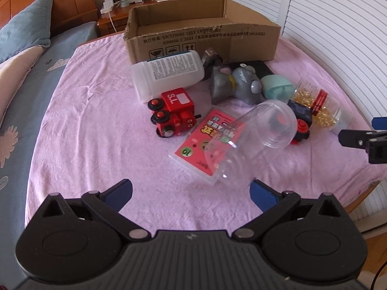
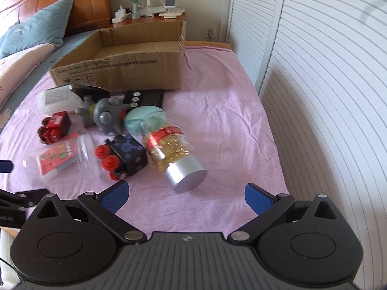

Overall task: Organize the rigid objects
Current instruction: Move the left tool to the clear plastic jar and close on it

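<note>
An open cardboard box [image 1: 203, 36] [image 2: 121, 70] stands at the far side of a pink cloth. In front of it lie a white bottle [image 1: 167, 75], a red toy train [image 1: 173, 113], a pink card pack [image 1: 205, 142], a clear empty jar [image 1: 251, 140], a grey mouse figure [image 1: 237, 84], a mint case [image 1: 275, 88], a black toy train [image 2: 123, 157] and a capsule jar with silver lid [image 2: 174, 149]. My left gripper [image 1: 191, 193] is open and empty, just short of the clear jar. My right gripper [image 2: 186, 195] is open and empty, just short of the capsule jar.
A black flat device [image 2: 145, 96] lies by the box. A bed with blue pillow [image 1: 26, 31] is on the left. A nightstand [image 1: 118, 14] with a fan stands behind. White louvred doors [image 2: 314, 84] run along the right.
</note>
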Action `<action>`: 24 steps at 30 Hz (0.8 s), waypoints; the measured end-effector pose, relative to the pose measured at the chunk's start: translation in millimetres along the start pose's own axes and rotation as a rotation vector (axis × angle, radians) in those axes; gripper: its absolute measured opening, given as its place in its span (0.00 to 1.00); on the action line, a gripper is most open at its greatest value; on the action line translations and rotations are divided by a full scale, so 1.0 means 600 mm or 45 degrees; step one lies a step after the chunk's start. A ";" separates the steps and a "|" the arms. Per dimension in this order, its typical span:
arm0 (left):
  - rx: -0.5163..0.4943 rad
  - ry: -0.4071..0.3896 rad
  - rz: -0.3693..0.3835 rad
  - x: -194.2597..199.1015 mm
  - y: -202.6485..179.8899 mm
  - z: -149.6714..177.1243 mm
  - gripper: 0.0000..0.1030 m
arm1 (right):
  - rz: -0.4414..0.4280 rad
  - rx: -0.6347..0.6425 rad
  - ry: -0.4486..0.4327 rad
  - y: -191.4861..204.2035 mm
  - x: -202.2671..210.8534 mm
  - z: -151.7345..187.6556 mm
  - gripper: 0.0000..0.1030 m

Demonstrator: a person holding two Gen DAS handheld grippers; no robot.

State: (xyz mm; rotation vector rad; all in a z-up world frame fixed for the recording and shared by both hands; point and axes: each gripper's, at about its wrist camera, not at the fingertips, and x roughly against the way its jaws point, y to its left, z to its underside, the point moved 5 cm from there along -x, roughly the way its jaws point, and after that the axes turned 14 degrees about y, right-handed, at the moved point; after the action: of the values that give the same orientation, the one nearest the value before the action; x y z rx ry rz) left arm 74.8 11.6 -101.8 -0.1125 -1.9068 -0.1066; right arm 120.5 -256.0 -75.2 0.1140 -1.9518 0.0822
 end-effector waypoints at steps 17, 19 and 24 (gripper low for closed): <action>0.115 0.041 -0.053 -0.010 0.026 -0.010 0.99 | -0.021 -0.063 0.035 -0.062 -0.040 -0.018 1.00; 0.091 0.046 -0.021 -0.004 0.009 -0.006 0.99 | -0.025 -0.045 0.045 -0.058 -0.045 -0.013 1.00; 0.016 0.055 0.130 0.016 -0.052 -0.004 0.99 | -0.067 -0.039 0.058 -0.053 -0.050 -0.004 1.00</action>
State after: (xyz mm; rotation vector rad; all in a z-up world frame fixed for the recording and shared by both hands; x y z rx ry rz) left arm 69.6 -19.5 -92.3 -0.1970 -1.8546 -0.0282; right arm 137.7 -286.0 -101.9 0.1414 -1.9029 0.0199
